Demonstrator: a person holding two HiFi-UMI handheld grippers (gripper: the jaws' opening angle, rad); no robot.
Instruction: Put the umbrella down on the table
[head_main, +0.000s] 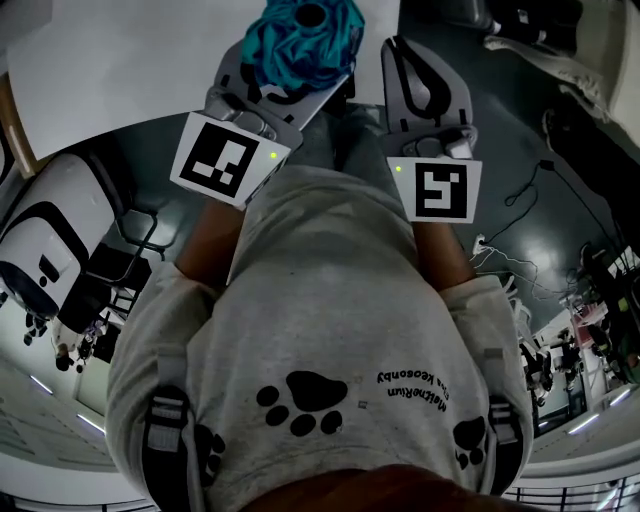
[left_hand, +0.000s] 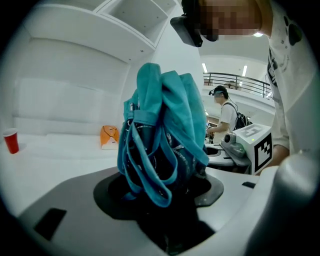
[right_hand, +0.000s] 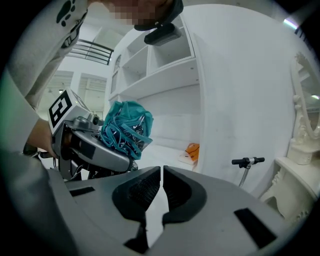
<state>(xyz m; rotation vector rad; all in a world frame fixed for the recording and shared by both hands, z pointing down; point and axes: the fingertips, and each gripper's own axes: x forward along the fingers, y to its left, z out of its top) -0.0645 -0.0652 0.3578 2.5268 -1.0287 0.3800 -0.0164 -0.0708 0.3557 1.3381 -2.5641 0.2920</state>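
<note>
Closest to us, on the grey sweatshirt (head_main: 330, 330) with black paw prints, a short line of print runs upside down, and we cannot read it with any certainty. Each gripper carries a cube with a black-and-white square marker.

The left gripper (left_hand: 160, 195) is clamped on the teal folded umbrella with loose fabric and dark ribs (left_hand: 165, 130). The bundle stands up out of the jaws, held above the white table (left_hand: 60, 160) and not lying on it. Its lower end is buried between the pads, so we cannot see the handle. The right gripper (right_hand: 161, 172) is just beside it, its ribbed pads together with nothing between them.

The table has open surface ahead. Farther back, a red plastic cup (left_hand: 11, 141) stands near its left edge and a small orange object (left_hand: 109, 136), too small to identify, sits against the wall.

Beyond are white wall shelves (right_hand: 155, 60), a black scooter handlebar (right_hand: 248, 161) cut off below, and a person with a backpack (left_hand: 227, 112).
</note>
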